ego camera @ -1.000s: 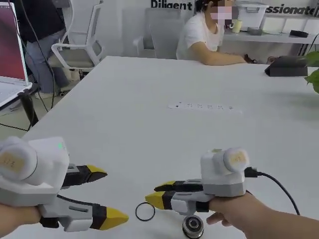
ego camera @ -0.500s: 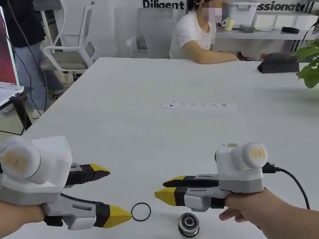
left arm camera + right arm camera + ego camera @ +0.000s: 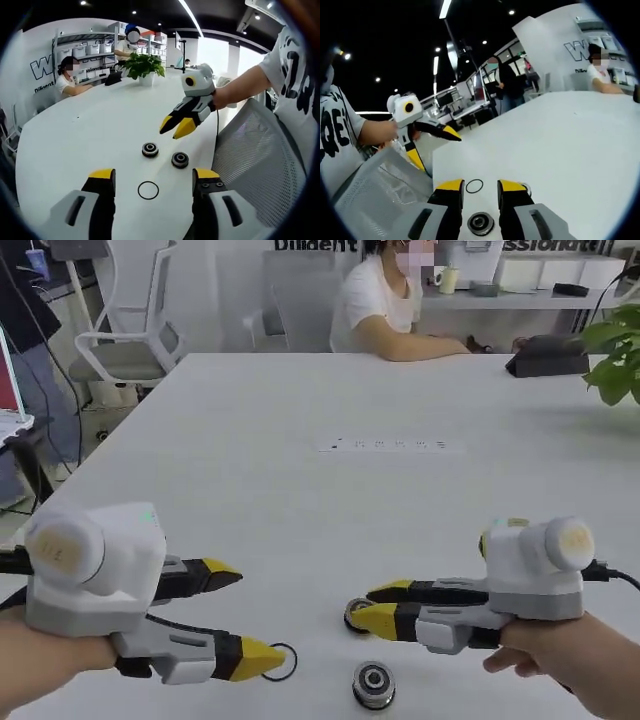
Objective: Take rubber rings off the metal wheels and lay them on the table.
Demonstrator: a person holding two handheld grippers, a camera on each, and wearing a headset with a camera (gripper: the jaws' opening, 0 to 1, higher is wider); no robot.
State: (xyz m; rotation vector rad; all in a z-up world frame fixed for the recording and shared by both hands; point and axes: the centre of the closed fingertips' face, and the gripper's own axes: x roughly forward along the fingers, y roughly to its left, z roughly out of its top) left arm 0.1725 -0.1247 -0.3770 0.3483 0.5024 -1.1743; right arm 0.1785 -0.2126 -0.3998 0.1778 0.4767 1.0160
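Note:
A loose black rubber ring point(image 3: 287, 661) point(image 3: 148, 190) point(image 3: 474, 186) lies flat on the white table point(image 3: 300, 500). Two metal wheels with dark rims stand to its right: one point(image 3: 373, 683) point(image 3: 180, 159) point(image 3: 481, 223) near the front edge, the other point(image 3: 354, 614) point(image 3: 150, 149) point(image 3: 525, 189) partly behind my right gripper's tips. My left gripper point(image 3: 240, 615) point(image 3: 154, 176) is open, and its lower tip overlaps the ring's left side. Just over the farther wheel my right gripper point(image 3: 374, 605) point(image 3: 481, 186) point(image 3: 176, 125) hovers, open with a narrow gap, holding nothing.
A white power strip point(image 3: 390, 445) lies mid-table. A person point(image 3: 385, 300) sits at the far edge, with a dark device point(image 3: 548, 358) and a plant point(image 3: 612, 360) at the far right. Office chairs point(image 3: 130, 330) stand at the left.
My right gripper has drawn back to the right, uncovering a second wheel under its tips. My left gripper has edged right until its lower tip reaches the ring. The head camera also shifted.

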